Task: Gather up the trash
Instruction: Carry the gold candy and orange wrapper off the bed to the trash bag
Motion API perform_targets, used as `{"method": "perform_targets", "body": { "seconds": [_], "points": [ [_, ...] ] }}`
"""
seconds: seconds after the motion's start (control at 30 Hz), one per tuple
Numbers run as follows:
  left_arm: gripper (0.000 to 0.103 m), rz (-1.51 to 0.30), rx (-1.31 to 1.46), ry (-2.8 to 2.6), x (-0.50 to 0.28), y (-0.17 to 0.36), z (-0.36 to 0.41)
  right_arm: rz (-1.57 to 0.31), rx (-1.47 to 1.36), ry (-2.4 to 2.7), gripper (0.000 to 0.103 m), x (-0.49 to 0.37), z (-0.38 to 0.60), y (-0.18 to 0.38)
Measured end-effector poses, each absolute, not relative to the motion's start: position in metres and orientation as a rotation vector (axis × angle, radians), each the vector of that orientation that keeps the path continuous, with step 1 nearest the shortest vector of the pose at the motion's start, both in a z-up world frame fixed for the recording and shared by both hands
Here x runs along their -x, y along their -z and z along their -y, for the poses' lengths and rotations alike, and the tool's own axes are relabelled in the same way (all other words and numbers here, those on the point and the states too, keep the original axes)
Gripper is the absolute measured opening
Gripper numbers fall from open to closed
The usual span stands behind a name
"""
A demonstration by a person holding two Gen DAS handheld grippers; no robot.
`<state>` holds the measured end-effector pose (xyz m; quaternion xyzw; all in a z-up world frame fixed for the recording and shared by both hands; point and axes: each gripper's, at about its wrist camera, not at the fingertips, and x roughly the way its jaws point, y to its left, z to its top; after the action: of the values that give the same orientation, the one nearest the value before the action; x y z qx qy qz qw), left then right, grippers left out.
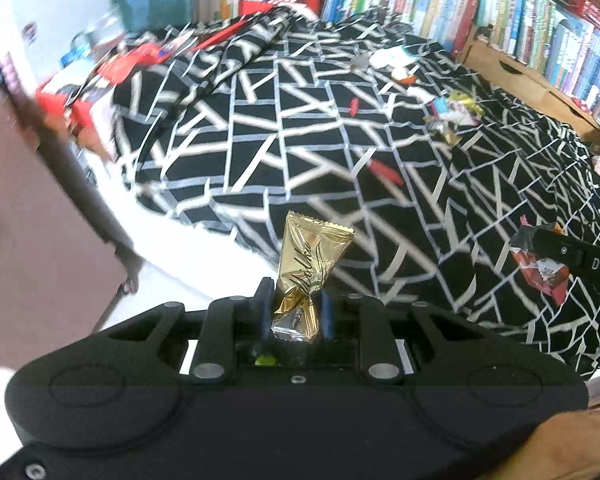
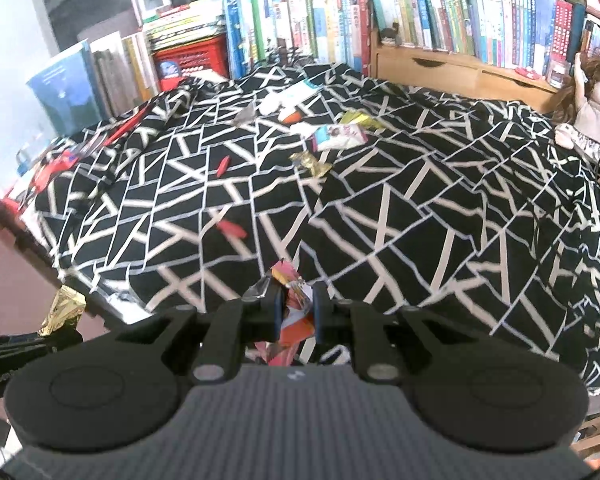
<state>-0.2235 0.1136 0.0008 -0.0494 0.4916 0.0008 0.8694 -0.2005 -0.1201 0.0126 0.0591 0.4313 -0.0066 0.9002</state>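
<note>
My left gripper (image 1: 294, 312) is shut on a gold candy wrapper (image 1: 306, 268) that stands up between its fingers, near the bed's front left corner. My right gripper (image 2: 296, 312) is shut on a crumpled red and orange wrapper (image 2: 294, 304). That same red wrapper (image 1: 540, 270) shows at the right edge of the left wrist view, and the gold wrapper (image 2: 62, 310) shows at the lower left of the right wrist view. More trash lies on the black and white bedspread (image 2: 420, 184): two red scraps (image 2: 231, 229) (image 2: 222, 165), a gold foil piece (image 2: 312, 163) and a pale packet (image 2: 338, 136).
Bookshelves (image 2: 420, 8) and a wooden drawer unit (image 2: 452, 68) run along the bed's far side. A doll (image 2: 592, 108) sits at the right. A red crate (image 2: 192, 62) and stacked books stand at the back left. A brown panel (image 1: 40, 240) stands left of the bed.
</note>
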Motion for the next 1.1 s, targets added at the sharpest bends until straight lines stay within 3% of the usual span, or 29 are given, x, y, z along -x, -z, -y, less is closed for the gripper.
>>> {"method": "perform_targets", "body": {
  "seconds": [0.67, 1.1],
  "points": [
    [0.023, -1.07, 0.201, -0.181, 0.362, 0.025, -0.113, -0.934, -0.06, -0.196, 0.019, 0.288, 0.109, 0.01],
    [0.023, -1.147, 0.188, -0.122, 0.34, 0.083, -0.123, -1.006, -0.062, -0.198, 0.019, 0.282, 0.079, 0.055]
  ]
}}
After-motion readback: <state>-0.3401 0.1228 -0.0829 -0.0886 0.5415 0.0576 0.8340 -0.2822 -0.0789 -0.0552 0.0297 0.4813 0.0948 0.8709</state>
